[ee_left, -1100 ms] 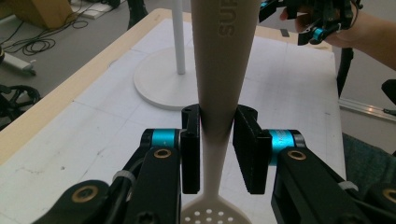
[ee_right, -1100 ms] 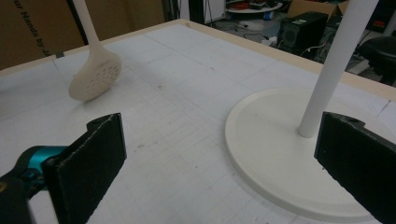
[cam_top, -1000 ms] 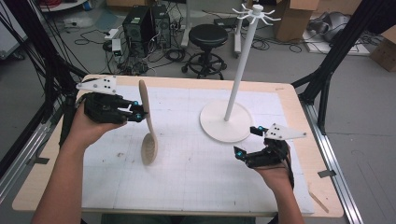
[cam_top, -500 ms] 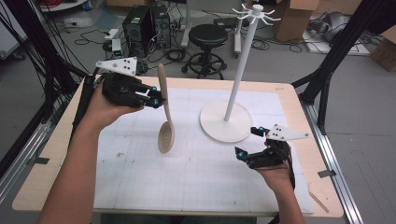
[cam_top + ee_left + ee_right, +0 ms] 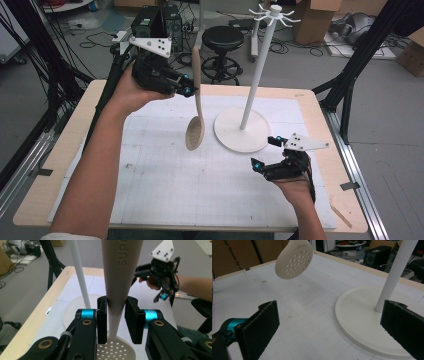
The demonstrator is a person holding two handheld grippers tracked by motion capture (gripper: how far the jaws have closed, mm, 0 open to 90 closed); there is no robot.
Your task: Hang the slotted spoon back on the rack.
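My left gripper (image 5: 189,90) is shut on the handle of a beige slotted spoon (image 5: 196,110), which hangs bowl down above the white mat, left of the stand. In the left gripper view the pads (image 5: 102,322) clamp the handle (image 5: 120,270) with the perforated bowl (image 5: 116,351) below. The white hook stand has a round base (image 5: 242,130), a tall pole (image 5: 255,75) and hooks on top (image 5: 274,12). My right gripper (image 5: 265,152) rests low by the base's front right, open and holding nothing. Its view shows wide-apart jaws (image 5: 332,327), the spoon bowl (image 5: 294,261) and the base (image 5: 362,322).
A white gridded mat (image 5: 200,190) covers most of the wooden table (image 5: 65,165). A thin wooden stick (image 5: 340,215) lies at the front right corner. Behind the table are a black stool (image 5: 224,37), a computer tower (image 5: 150,20) and black frame legs (image 5: 350,85).
My left gripper has lifted the spoon and carried it to the right, toward the stand. The right gripper has stayed in place.
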